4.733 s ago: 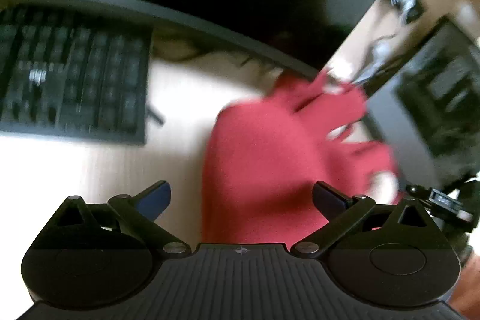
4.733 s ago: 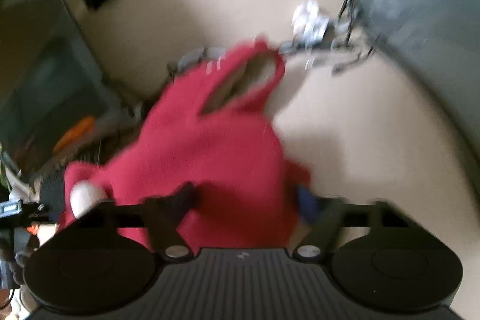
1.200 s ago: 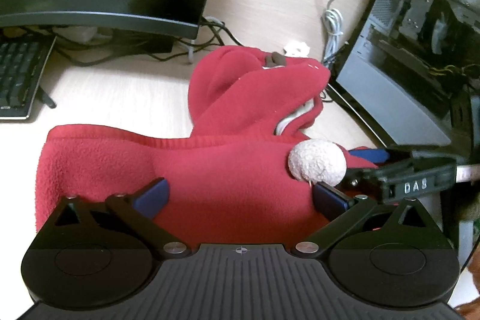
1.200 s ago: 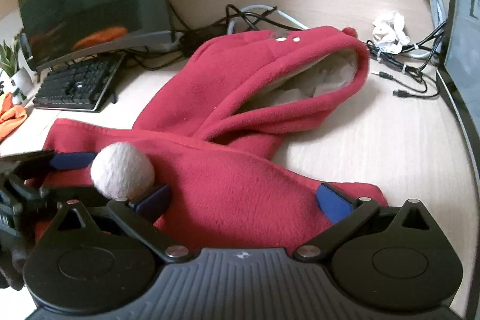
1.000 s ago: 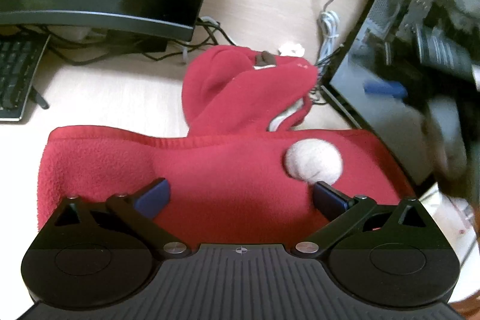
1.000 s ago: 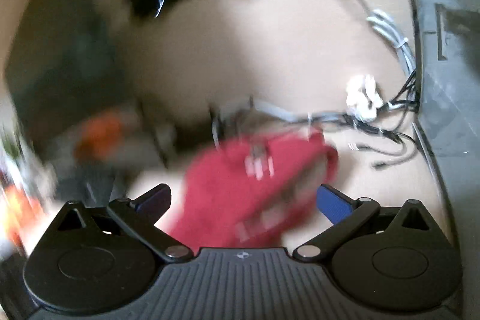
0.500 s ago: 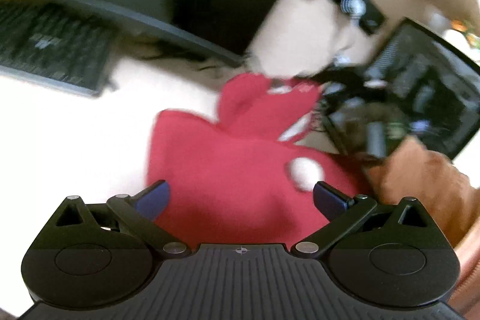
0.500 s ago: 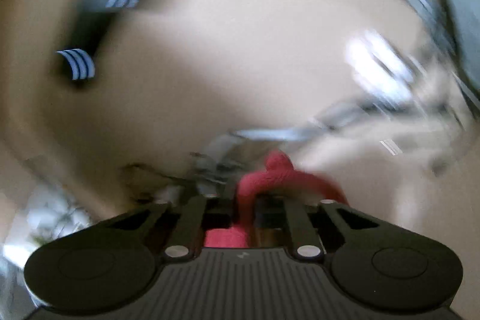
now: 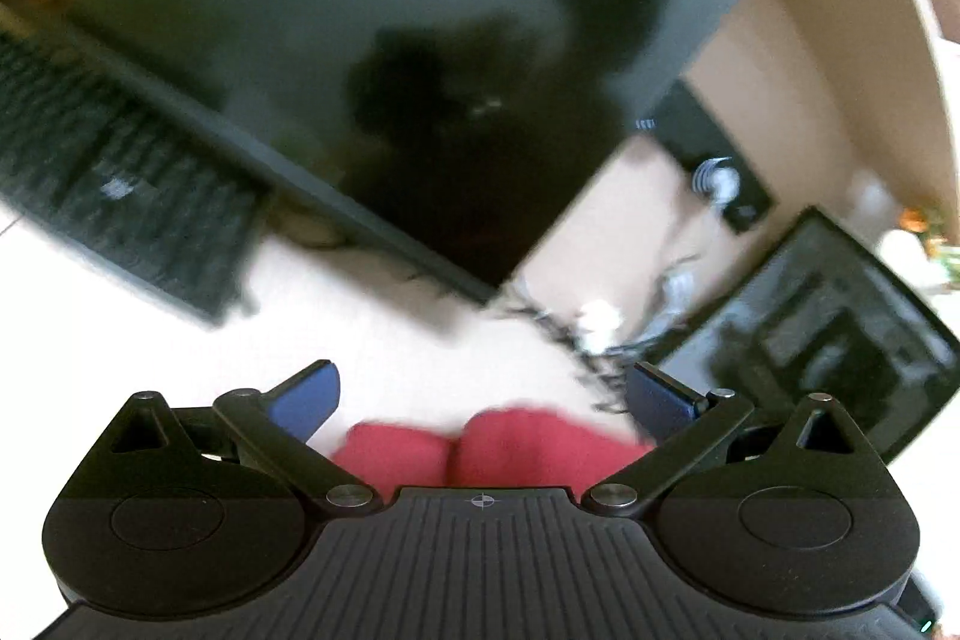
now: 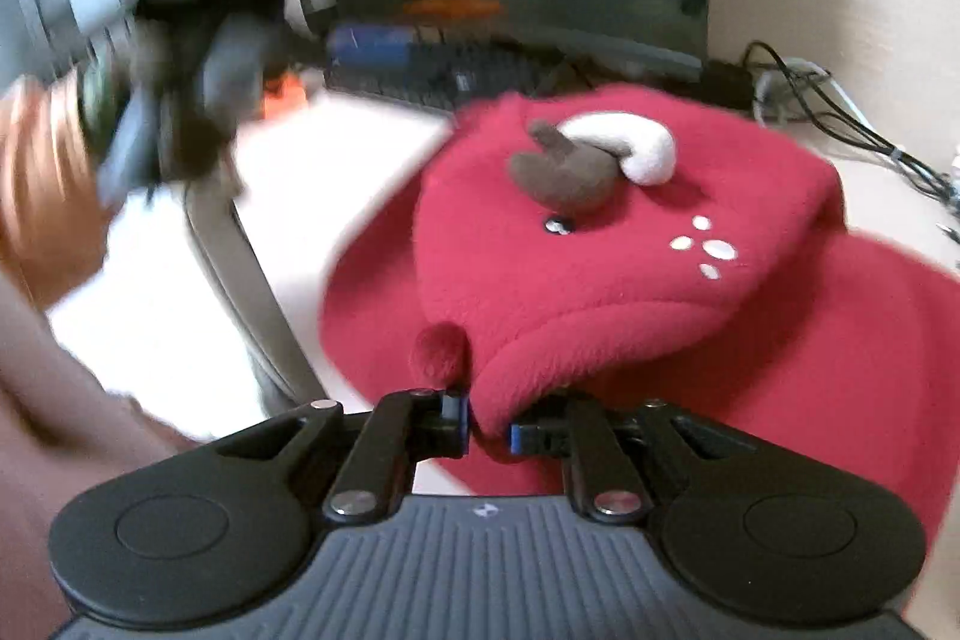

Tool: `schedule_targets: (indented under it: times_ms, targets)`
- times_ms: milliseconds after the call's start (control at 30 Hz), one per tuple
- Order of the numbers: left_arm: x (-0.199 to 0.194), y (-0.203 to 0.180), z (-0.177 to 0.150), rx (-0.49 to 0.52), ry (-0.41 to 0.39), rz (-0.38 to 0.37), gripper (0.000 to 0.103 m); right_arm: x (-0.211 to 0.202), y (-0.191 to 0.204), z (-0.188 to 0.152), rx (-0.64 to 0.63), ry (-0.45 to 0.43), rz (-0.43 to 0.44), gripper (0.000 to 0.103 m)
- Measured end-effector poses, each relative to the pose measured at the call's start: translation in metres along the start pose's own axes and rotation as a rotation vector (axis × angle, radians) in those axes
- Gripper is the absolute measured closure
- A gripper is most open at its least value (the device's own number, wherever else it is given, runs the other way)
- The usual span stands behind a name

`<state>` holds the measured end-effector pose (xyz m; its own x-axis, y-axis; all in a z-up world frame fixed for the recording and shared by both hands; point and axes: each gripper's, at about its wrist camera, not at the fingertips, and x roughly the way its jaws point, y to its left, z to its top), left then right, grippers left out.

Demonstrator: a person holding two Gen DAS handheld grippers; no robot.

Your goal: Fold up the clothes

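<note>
1. A dark monitor (image 9: 372,40) and keyboard (image 9: 120,196) stand behind the pale surface (image 9: 384,334).
2. The red hooded garment (image 10: 600,250) lies on it.
3. The right hand-held gripper (image 10: 487,427) pinches its hood edge.
4. The left hand-held gripper (image 9: 483,394) gapes, empty, over red cloth.

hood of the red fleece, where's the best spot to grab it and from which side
Best at the hood's front rim, its thin edge nearest the camera, coming in low from the open side. The crown is bulky, with a brown-and-white antler on top, and would hardly fit. The right gripper is shut on that rim; the left gripper is open.
</note>
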<state>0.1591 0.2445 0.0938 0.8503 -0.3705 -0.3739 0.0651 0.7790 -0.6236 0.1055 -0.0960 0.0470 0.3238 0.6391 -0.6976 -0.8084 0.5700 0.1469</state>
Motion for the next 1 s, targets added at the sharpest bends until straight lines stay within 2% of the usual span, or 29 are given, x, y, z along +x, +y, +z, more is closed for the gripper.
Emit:
schedule_targets:
  times_ms: [67, 133, 167, 233, 267, 367, 500, 533, 567, 600, 633, 667, 733, 800, 867, 933, 1000]
  targets:
    - [0.008, -0.012, -0.002, 0.013, 0.025, -0.066, 0.000, -0.013, -0.001, -0.007, 0.016, -0.010, -0.023, 0.089]
    - [0.026, -0.020, -0.012, 0.005, 0.089, -0.103, 0.000, -0.029, -0.007, -0.012, 0.057, -0.025, -0.035, 0.077]
    - [0.036, -0.023, -0.020, 0.007, 0.129, -0.092, 0.000, -0.038, -0.012, -0.013, 0.080, -0.042, -0.041, 0.072]
    - [0.053, -0.026, -0.038, 0.005, 0.205, -0.073, 0.000, -0.060, -0.018, -0.018, 0.135, -0.086, -0.043, 0.038]
    - [0.055, -0.025, -0.045, -0.017, 0.226, -0.077, 0.000, -0.070, -0.020, -0.022, 0.167, -0.114, -0.050, 0.036]
    - [0.051, -0.020, -0.066, -0.094, 0.257, -0.107, 0.000, -0.086, -0.026, -0.027, 0.271, -0.184, -0.038, 0.036]
    - [0.040, -0.010, -0.082, -0.179, 0.240, -0.132, 0.004, -0.092, -0.046, -0.028, 0.422, -0.264, -0.004, 0.037]
    - [0.040, -0.008, -0.084, -0.199, 0.239, -0.133, 0.012, -0.083, -0.052, -0.024, 0.462, -0.267, 0.008, 0.040]
    - [0.045, -0.007, -0.087, -0.222, 0.246, -0.131, 0.028, -0.071, -0.056, -0.019, 0.495, -0.261, 0.026, 0.047]
    - [0.050, -0.006, -0.088, -0.235, 0.248, -0.121, 0.031, -0.060, -0.061, -0.016, 0.515, -0.245, 0.043, 0.066]
    - [0.055, -0.006, -0.089, -0.244, 0.248, -0.111, 0.039, -0.047, -0.063, -0.013, 0.518, -0.229, 0.040, 0.082]
    - [0.061, -0.010, -0.086, -0.229, 0.243, -0.102, 0.053, -0.039, -0.066, -0.007, 0.511, -0.219, 0.033, 0.085]
    - [0.058, -0.022, -0.079, -0.177, 0.227, -0.108, 0.070, -0.049, -0.069, 0.005, 0.474, -0.250, 0.013, 0.089]
    - [0.046, -0.037, -0.071, -0.104, 0.208, -0.132, 0.070, -0.071, -0.068, 0.015, 0.407, -0.291, 0.014, 0.090]
    - [0.025, -0.053, -0.074, -0.021, 0.228, -0.169, 0.070, -0.096, -0.062, 0.012, 0.313, -0.279, 0.018, 0.089]
    - [0.014, -0.054, -0.094, 0.001, 0.308, -0.167, 0.070, -0.097, -0.062, -0.003, 0.295, -0.198, 0.008, 0.089]
    - [0.015, -0.046, -0.120, -0.008, 0.407, -0.127, 0.070, -0.076, -0.070, -0.031, 0.360, -0.070, 0.006, 0.088]
